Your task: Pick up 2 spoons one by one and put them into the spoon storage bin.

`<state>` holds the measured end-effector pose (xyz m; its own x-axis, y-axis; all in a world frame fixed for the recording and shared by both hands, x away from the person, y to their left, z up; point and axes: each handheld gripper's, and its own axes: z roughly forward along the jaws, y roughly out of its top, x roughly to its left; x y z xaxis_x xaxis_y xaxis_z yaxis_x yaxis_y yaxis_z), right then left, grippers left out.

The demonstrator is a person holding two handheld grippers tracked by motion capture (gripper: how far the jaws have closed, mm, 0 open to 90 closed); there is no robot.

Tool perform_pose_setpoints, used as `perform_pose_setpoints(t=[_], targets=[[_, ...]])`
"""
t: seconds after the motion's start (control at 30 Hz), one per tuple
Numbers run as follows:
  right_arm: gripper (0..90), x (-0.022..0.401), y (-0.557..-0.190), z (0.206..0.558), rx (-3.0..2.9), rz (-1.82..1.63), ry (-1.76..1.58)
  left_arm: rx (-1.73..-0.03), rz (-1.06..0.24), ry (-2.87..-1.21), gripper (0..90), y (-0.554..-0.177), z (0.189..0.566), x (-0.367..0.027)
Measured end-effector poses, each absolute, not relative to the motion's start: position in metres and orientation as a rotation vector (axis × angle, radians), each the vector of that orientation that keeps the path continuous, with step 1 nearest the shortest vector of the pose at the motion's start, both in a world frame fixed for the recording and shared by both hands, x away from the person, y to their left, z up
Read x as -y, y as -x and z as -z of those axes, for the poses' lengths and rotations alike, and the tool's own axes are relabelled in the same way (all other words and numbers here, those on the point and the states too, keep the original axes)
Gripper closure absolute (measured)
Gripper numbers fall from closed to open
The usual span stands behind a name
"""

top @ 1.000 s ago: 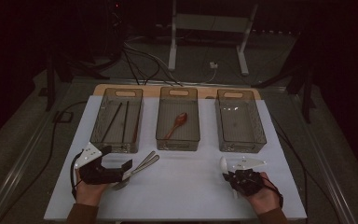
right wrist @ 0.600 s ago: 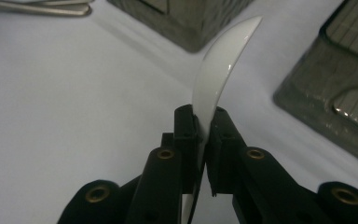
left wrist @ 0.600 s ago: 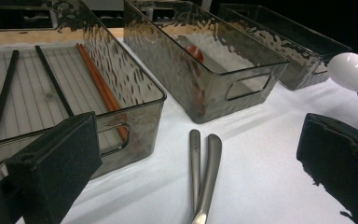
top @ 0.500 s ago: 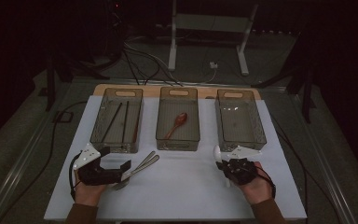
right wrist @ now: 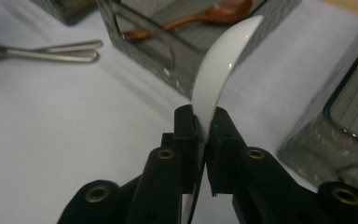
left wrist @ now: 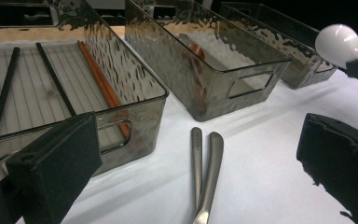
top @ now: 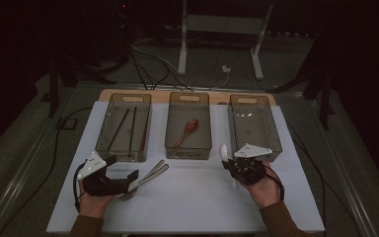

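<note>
Across the middle of the high view lay a white mat [top: 192, 197] bearing three clear bins in a row. At upper left, the left bin [top: 124, 127] held two black chopsticks [top: 118, 129] and, seen in the left gripper view, an orange-brown pair [left wrist: 103, 84] along its near wall. At centre, the middle bin [top: 188, 126] held a wooden spoon [top: 187, 131]. To the right stood the right bin [top: 254, 126], its near corner just beside the right gripper [top: 233, 165]. That gripper's jaws were pressed together on the handle of a white spoon [top: 224, 151], whose bowl rose off the mat between the middle and right bins; in the right gripper view the spoon [right wrist: 219, 70] curved up in front of the middle bin's near wall. At lower left, the left gripper [top: 131, 177] had its jaws spread, gripping nothing, with two metal utensils [top: 148, 175] lying crossed on the mat between them, just short of the bins.
</note>
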<state>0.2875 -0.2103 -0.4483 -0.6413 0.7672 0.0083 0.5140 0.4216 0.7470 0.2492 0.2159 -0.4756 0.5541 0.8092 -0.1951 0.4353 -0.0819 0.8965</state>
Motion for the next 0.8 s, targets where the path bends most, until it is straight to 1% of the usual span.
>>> perform_pose_setpoints(t=[0.37,0.8], targets=[[84.3,0.196,-0.309,0.433,-2.300,-1.124,-1.098,-1.045,-0.431,-1.717,0.6,-0.249,0.477,-0.216],[84.3,0.183,-0.325,0.416,-2.269,-1.147,-1.073,-1.044,-0.429,-1.716,0.6,-0.248,0.477,-0.216]])
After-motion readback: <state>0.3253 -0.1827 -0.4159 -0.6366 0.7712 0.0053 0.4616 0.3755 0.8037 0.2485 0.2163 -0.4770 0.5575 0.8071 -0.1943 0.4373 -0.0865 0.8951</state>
